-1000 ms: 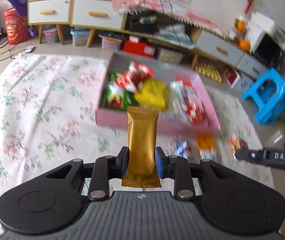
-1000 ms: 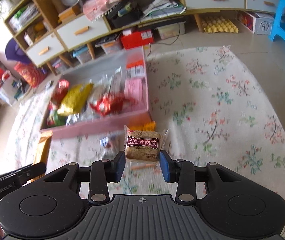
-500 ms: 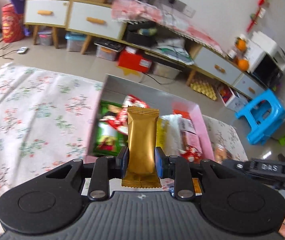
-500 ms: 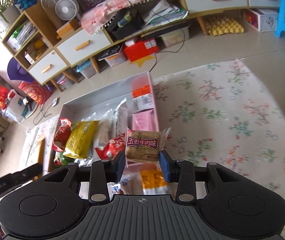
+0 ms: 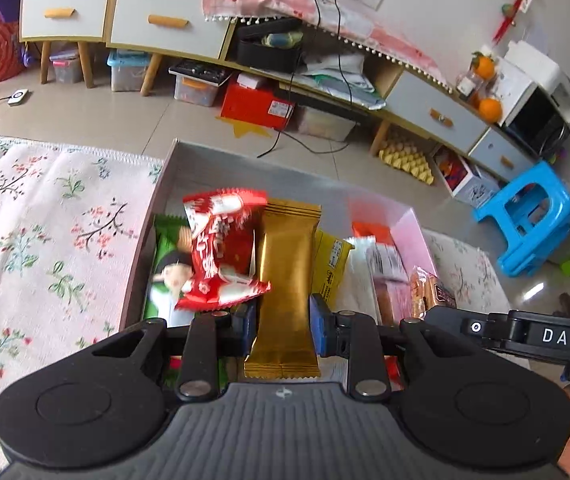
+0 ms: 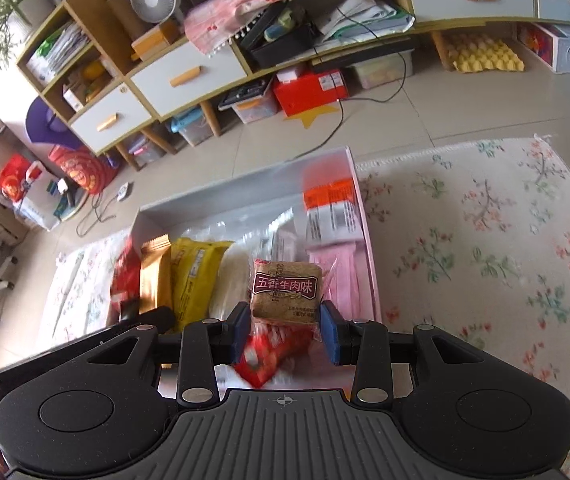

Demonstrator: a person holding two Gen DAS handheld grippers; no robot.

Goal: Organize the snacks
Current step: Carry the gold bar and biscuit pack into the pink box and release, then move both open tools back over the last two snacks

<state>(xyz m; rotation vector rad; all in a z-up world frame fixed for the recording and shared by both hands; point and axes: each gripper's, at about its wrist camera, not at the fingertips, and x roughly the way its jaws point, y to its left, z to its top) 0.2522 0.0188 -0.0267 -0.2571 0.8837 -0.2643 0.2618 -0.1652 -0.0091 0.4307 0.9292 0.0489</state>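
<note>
My left gripper is shut on a long gold snack packet, held upright above the pink box. Inside the box lie a red packet, a green packet, a yellow packet and more wrapped snacks. My right gripper is shut on a square brown biscuit pack with a dark red label, also over the pink box. In the right wrist view the gold packet shows at the left beside a yellow packet and a red packet below the jaws.
The box sits on a floral rug on a tiled floor. A low cabinet with drawers runs along the wall behind, with storage bins and a red box under it. A blue stool stands at right. The right gripper's body crosses the left view.
Both grippers have moved forward from over the rug to above the pink box, each still holding its snack. The box now fills the view just beyond the jaws.
</note>
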